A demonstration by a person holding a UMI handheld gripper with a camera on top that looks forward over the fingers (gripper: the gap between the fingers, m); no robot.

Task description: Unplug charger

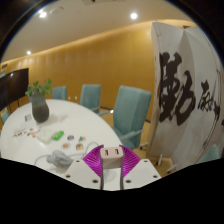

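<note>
While the gripper (111, 168) is held level above the round white counter (40, 135), its fingers pinch a white charger (111, 153) between the magenta pads (96, 160), the charger's two-slot face turned toward the camera. A white cable (58, 157) lies on the counter at about ten o'clock from the charger. Farther off at ten o'clock stands a potted plant (39, 100). Teal chairs (129, 110) ring the counter, and a calligraphy banner (188, 92) hangs at two o'clock.
</note>
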